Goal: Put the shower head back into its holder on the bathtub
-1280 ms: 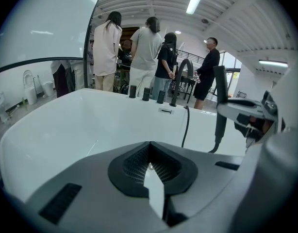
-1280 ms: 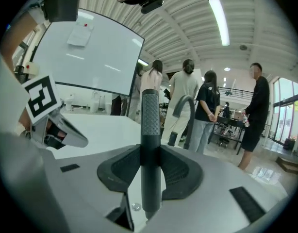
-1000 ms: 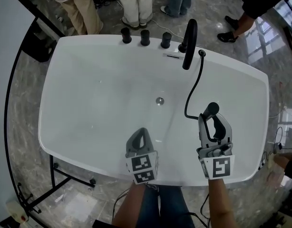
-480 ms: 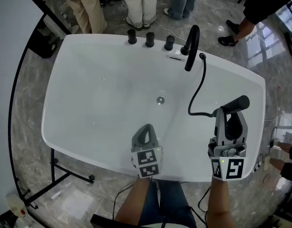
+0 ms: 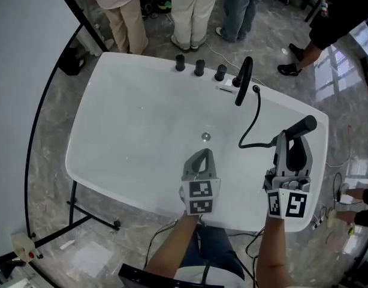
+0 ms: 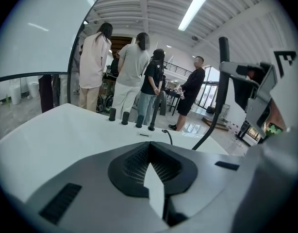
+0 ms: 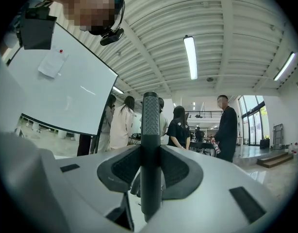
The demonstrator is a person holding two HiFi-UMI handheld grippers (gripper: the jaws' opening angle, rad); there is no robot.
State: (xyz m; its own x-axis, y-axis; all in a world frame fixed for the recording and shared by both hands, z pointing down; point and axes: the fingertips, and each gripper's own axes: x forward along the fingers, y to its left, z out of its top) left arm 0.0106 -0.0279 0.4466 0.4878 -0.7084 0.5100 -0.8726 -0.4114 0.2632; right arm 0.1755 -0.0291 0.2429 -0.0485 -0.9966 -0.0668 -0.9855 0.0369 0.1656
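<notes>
- Head view, far left: the left gripper [image 5: 200, 155] hangs over the near part of the white bathtub [image 5: 133, 119]. It is well apart from the shower head [image 5: 301, 127].
- The left gripper view shows that gripper [image 6: 150, 148] with its jaws pressed together and nothing between them.
- Along the tub's far rim stand three black knobs [image 5: 199, 68]. To their right is a black spout [image 5: 244, 80], and people [image 5: 187, 11] stand on the floor beyond.
- Just right of the spout, a black hose [image 5: 254, 116] leaves a small fitting [image 5: 256, 89] on the rim. It curves down across the basin toward the right side.
- At the right, the right gripper [image 5: 290, 140] is clamped on the shower head above the tub's near right rim, apart from the spout and the fitting. The head's end juts past the jaws, up and to the right.
- In the right gripper view, the shower head [image 7: 150, 123] stands upright between the two dark pads [image 7: 124, 166], and both press on it.
</notes>
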